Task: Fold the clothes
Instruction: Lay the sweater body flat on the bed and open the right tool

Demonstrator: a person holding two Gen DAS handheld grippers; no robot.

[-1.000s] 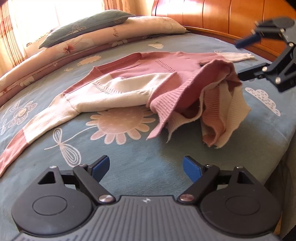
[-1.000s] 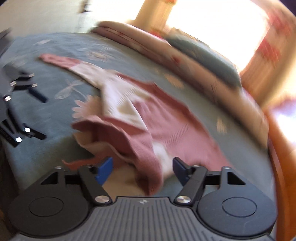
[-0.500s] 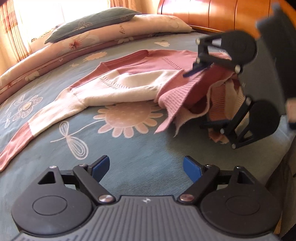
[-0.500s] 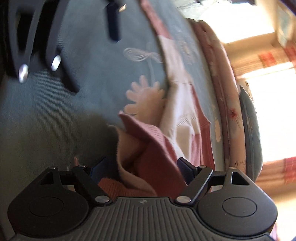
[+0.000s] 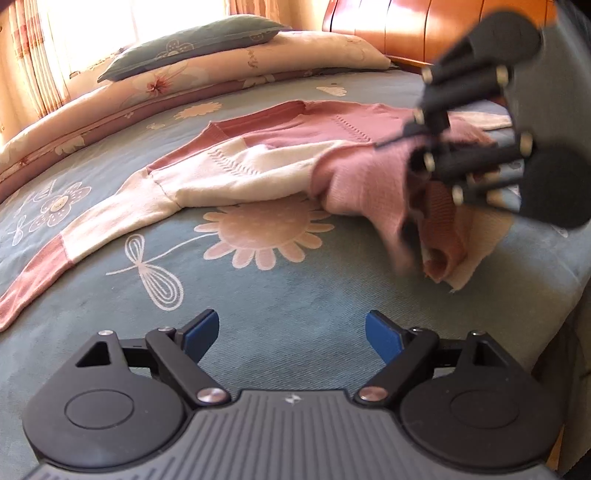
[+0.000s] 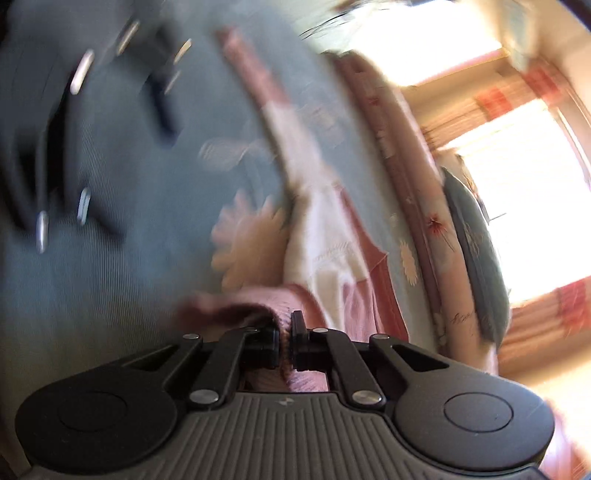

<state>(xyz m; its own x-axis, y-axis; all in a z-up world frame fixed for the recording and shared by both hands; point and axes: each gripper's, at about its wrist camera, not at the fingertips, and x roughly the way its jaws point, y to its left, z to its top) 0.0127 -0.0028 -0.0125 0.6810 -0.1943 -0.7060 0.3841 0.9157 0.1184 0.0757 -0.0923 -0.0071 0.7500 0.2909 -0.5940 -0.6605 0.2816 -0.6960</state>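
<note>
A pink and cream knit sweater [image 5: 258, 166] lies on the blue flowered bedspread [image 5: 277, 295], one sleeve stretched to the left and its right side bunched into a heap. My right gripper [image 5: 413, 147] is at that heap, shut on a pink fold of the sweater [image 6: 284, 332]; the right wrist view shows the fabric pinched between its pads. My left gripper [image 5: 291, 332] hovers over bare bedspread at the near edge, open with nothing between its blue pads, well short of the sweater.
A long flowered bolster [image 5: 221, 74] and a grey-green pillow [image 5: 192, 44] lie at the far side under a bright window. A wooden headboard [image 5: 424, 29] rises at the back right. The bed's edge drops off at the right [image 5: 569, 295].
My right gripper came in over the bunched side of the sweater, rolled, and shut on a pink fold. The left gripper stayed open in place.
</note>
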